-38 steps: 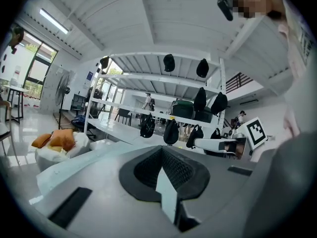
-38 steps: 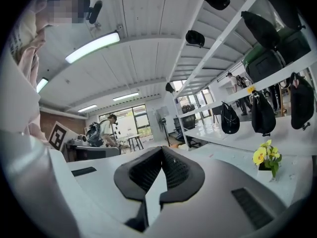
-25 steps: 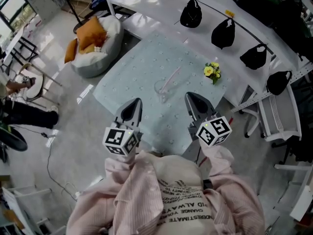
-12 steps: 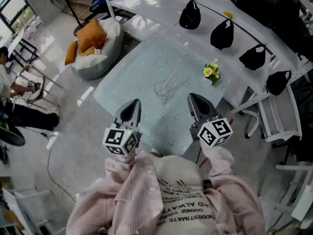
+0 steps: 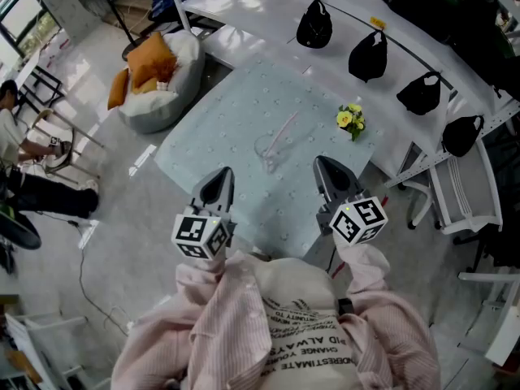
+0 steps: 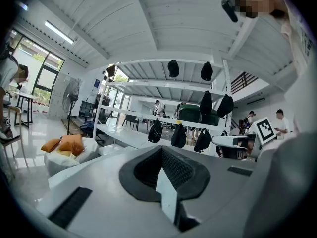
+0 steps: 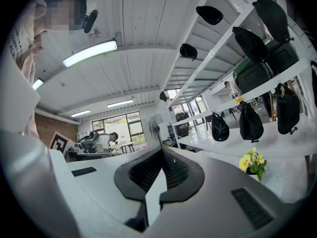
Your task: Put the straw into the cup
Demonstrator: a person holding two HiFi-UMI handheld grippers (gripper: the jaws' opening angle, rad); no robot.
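Observation:
A clear cup (image 5: pixel 267 149) stands near the middle of the pale green tablecloth (image 5: pixel 236 112), with a thin clear straw (image 5: pixel 284 127) leaning out of it toward the upper right. My left gripper (image 5: pixel 221 177) is held near the cloth's front edge, left of the cup and short of it, shut with nothing in it. My right gripper (image 5: pixel 326 169) is level with it on the cup's right, also shut and empty. In the left gripper view (image 6: pixel 162 148) and the right gripper view (image 7: pixel 161 151) the pads meet. Neither of those views shows the cup or the straw.
A small pot of yellow flowers (image 5: pixel 352 119) (image 7: pixel 252 162) sits on the cloth at the right. Several black bags (image 5: pixel 370 55) hang along the white shelf rail behind. A beanbag with orange cushions (image 5: pixel 154 71) lies on the floor left; a white chair (image 5: pixel 459 193) stands right.
Both grippers stay where they were, shut. The cup and straw have not moved. A person at the far left edge has shifted.

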